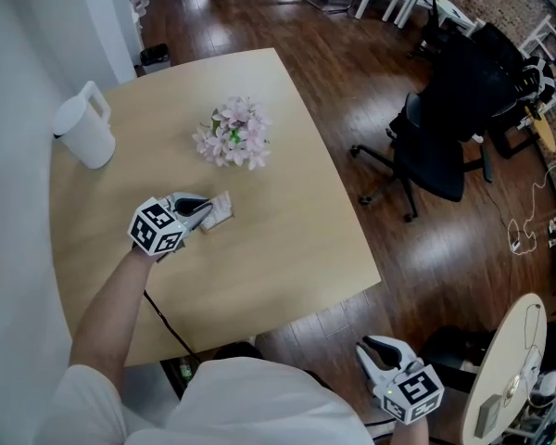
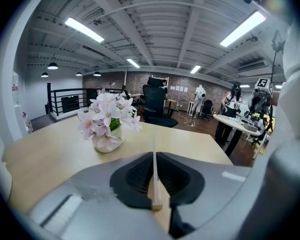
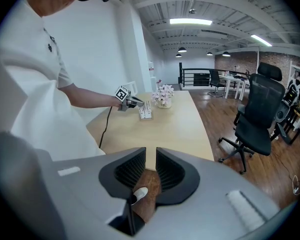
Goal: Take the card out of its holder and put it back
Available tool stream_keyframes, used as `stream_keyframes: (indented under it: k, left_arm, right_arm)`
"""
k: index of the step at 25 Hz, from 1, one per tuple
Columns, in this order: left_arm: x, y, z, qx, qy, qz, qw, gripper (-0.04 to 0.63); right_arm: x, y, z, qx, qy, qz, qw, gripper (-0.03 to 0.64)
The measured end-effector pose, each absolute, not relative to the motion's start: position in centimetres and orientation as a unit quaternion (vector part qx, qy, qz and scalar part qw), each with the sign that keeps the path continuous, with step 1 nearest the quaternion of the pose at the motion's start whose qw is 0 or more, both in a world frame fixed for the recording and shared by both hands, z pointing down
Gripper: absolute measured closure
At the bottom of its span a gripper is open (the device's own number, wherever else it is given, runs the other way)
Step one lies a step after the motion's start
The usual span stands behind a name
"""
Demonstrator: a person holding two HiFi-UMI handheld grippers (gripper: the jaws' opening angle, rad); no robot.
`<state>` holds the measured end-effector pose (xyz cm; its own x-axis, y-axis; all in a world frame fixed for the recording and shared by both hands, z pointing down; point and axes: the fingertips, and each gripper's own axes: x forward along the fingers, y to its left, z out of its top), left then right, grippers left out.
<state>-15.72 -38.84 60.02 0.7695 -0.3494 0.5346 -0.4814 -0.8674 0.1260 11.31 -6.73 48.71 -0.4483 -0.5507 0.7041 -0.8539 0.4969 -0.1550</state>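
Observation:
On the light wooden table (image 1: pixel 287 258), my left gripper (image 1: pixel 204 213) points right at the small wooden card holder (image 1: pixel 221 211). In the left gripper view that gripper (image 2: pixel 154 156) is shut on a thin white card (image 2: pixel 154 168), seen edge-on between the pads, with a wooden piece (image 2: pixel 157 202) at its near end. Whether the card is seated in the holder I cannot tell. My right gripper (image 1: pixel 372 348) hangs off the table's near right corner. Its jaws (image 3: pixel 150 151) stand slightly apart with only floor and a shoe behind them. From there the holder (image 3: pixel 146 111) shows far off.
A vase of pink flowers (image 1: pixel 233 134) stands just behind the holder, and a white pitcher (image 1: pixel 85 128) sits at the table's far left. A black office chair (image 1: pixel 440 146) is on the floor to the right. A round pale table (image 1: pixel 511 360) is at lower right.

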Motion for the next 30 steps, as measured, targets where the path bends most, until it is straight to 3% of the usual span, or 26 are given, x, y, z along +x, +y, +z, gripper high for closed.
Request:
stream_keyframes:
  k: [3, 6, 14, 20, 30]
  left_arm:
    - [-15.9, -39.1, 60.1, 0.928, -0.231, 0.266, 0.123, 0.565]
    - [-16.4, -39.2, 59.5, 0.924, -0.248, 0.266, 0.121, 0.501]
    - [-18.0, -34.4, 53.3, 0.912, -0.327, 0.239, 0.07, 0.497]
    - [-16.1, -20.9, 47.9, 0.905, -0.373, 0.198, 0.056, 0.497]
    - [-7.1, 7.2, 45.2, 0.892, -0.418, 0.131, 0.11, 0.497]
  right_arm:
    - [11.6, -6.6, 48.7, 0.43, -0.814, 0.25, 0.299, 0.549]
    - [11.9, -6.3, 48.5, 0.428, -0.819, 0.243, 0.296, 0.549]
    - [12.6, -5.1, 48.3, 0.396, -0.851, 0.211, 0.274, 0.546]
    - [14.1, -1.7, 47.8, 0.349, -0.884, 0.166, 0.262, 0.534]
    - [18.1, 11.1, 47.0, 0.263, -0.924, 0.12, 0.252, 0.506]
